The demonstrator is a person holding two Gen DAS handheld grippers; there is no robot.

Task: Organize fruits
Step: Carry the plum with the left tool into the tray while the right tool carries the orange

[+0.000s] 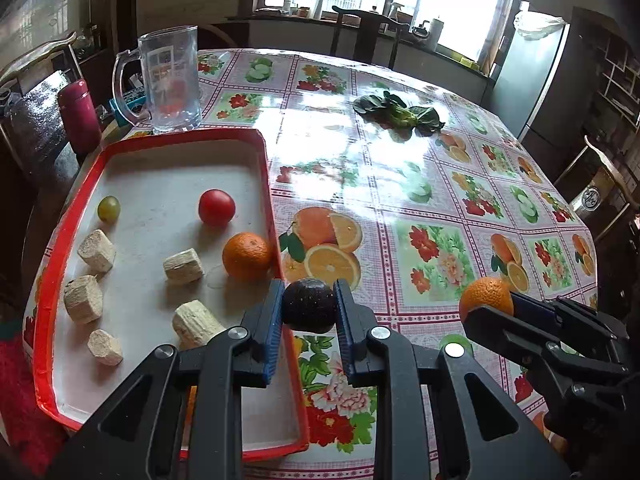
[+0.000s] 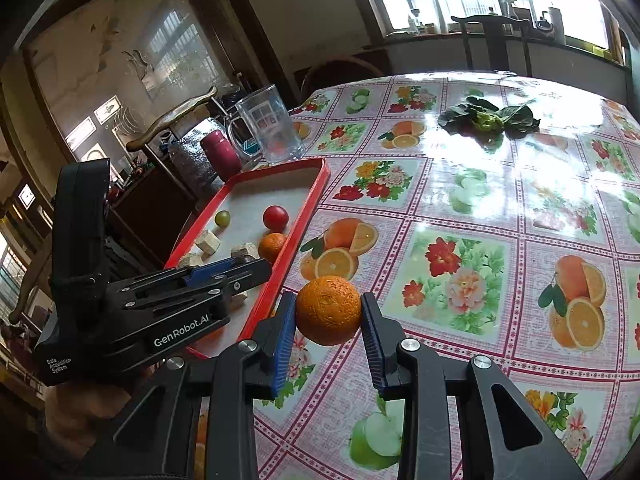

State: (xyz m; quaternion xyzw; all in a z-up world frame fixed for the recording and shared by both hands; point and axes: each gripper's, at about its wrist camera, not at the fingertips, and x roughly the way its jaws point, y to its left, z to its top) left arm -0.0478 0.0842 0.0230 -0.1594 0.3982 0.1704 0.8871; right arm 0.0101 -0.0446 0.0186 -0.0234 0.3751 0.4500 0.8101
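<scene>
My left gripper (image 1: 308, 306) is shut on a dark avocado-like fruit (image 1: 309, 305), held above the right rim of the red tray (image 1: 269, 184). My right gripper (image 2: 329, 312) is shut on an orange (image 2: 329, 310), held above the tablecloth just right of the tray (image 2: 308, 216); it also shows in the left wrist view (image 1: 486, 296). In the tray lie an orange (image 1: 247, 256), a red tomato (image 1: 216, 207), a green grape (image 1: 109, 208) and several pale cut chunks (image 1: 183, 266). The left gripper body (image 2: 160, 304) shows in the right wrist view, hiding its fruit.
A glass mug (image 1: 170, 80) and a maroon bottle (image 1: 79, 114) stand behind the tray. Leafy greens (image 1: 398, 112) lie at the far middle of the fruit-patterned tablecloth (image 1: 440, 208). Chairs surround the round table; a fridge (image 1: 532, 76) stands far right.
</scene>
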